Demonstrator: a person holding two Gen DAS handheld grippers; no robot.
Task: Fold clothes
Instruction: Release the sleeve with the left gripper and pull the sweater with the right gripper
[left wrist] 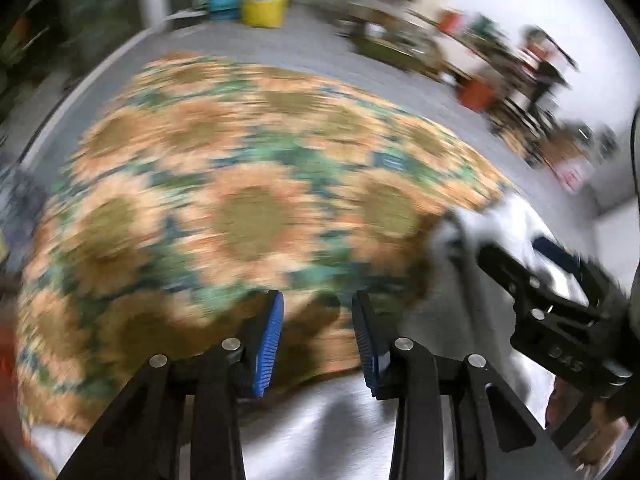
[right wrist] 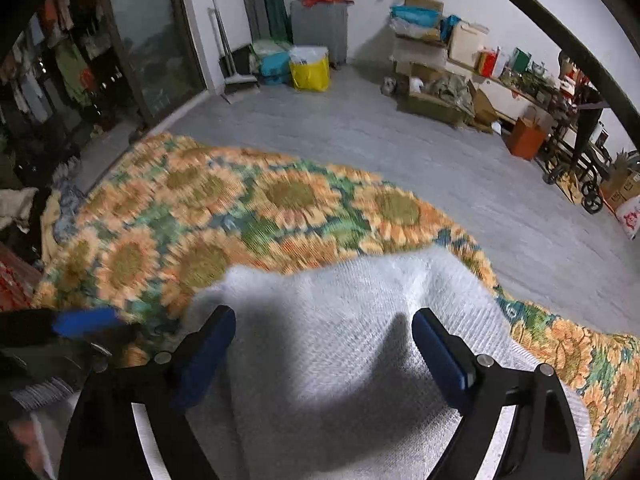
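Observation:
A white knitted garment (right wrist: 360, 280) lies on a sunflower-print blanket (right wrist: 288, 196) spread on the floor. My right gripper (right wrist: 323, 314) hangs over the garment, its jaws wide open and its pads clear of the fabric. In the blurred left wrist view my left gripper (left wrist: 318, 296) stands open with a narrow gap over the blanket (left wrist: 248, 216), just past the garment's edge (left wrist: 320, 420), and nothing is pinched between its pads. The right gripper (left wrist: 528, 252) shows at the right there. A blue pad (right wrist: 86, 320) of the left gripper shows at the far left of the right wrist view.
Grey floor (right wrist: 400, 148) surrounds the blanket. A yellow bag (right wrist: 310, 70) and a grey case stand by the far wall. Boxes (right wrist: 424, 60), a cluttered shelf and a wheeled frame (right wrist: 576, 168) line the right side. Loose clothes (right wrist: 60, 208) lie at the left.

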